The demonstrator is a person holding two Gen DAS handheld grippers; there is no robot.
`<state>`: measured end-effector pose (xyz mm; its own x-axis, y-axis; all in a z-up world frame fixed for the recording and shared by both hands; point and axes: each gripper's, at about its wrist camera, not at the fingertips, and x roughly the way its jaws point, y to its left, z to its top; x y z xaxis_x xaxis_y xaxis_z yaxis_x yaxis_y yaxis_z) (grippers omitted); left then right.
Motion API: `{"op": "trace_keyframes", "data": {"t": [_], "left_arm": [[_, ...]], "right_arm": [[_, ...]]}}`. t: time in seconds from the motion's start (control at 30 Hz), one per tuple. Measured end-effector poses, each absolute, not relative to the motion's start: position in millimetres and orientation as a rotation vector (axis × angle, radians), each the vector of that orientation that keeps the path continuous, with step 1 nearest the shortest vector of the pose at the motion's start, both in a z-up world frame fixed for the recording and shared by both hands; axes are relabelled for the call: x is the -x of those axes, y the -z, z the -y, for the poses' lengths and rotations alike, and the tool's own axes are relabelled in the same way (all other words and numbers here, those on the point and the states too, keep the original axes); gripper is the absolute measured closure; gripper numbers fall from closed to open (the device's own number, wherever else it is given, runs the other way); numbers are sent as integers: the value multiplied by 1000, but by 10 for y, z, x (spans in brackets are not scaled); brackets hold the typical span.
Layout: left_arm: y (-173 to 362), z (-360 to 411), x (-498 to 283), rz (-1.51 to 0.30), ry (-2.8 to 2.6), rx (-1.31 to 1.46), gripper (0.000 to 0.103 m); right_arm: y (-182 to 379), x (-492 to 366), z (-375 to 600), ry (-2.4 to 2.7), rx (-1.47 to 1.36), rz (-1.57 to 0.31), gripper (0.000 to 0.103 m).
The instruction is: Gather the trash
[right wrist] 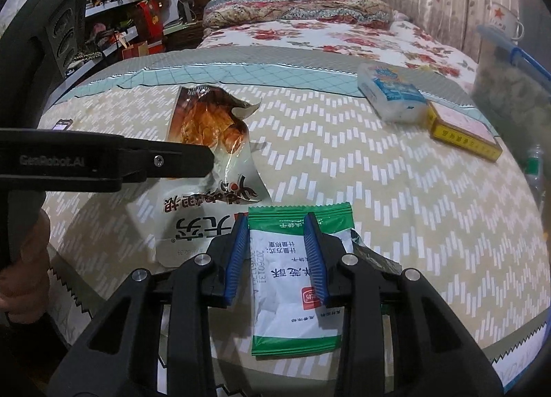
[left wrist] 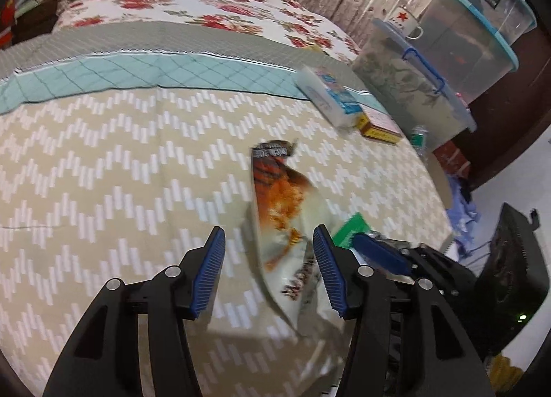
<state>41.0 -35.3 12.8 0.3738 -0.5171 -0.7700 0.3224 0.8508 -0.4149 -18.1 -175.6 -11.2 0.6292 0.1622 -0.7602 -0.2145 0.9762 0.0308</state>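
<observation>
While two empty wrappers lie on the bed, nothing looks gathered yet, so I judge the task to be at an early stage. The green packet [right wrist: 292, 280] lies flat near the foot edge of the bedspread [right wrist: 396, 197], and the right gripper [right wrist: 277, 256] has its blue fingers on either side of it, narrowed close to its edges; whether they press it yet I cannot tell. Just beside it, overlapping at one corner, is the torn snack bag [left wrist: 286, 225], white with an orange picture. The left gripper [left wrist: 268, 269] hangs over that bag with its fingers wide apart, straddling it and gripping nothing. Further up the bed, well apart from the wrappers, sit a tissue pack [right wrist: 391, 94] and a yellow box [right wrist: 463, 132], which may not be trash. Both wrappers remain to be lifted and carried off; no bin is in view.
</observation>
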Motion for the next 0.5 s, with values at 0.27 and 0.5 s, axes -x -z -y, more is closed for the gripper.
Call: {"op": "trace_keyframes", "data": {"t": [0.27,0.5], "left_arm": [[-94,444,-388,-1069,604,250,60],[-42,391,-414,-1081,609,279,79]], "right_arm": [[116,181,1755,-217,63,-864,67],[113,184,1753,-220,52,-863,67]]}}
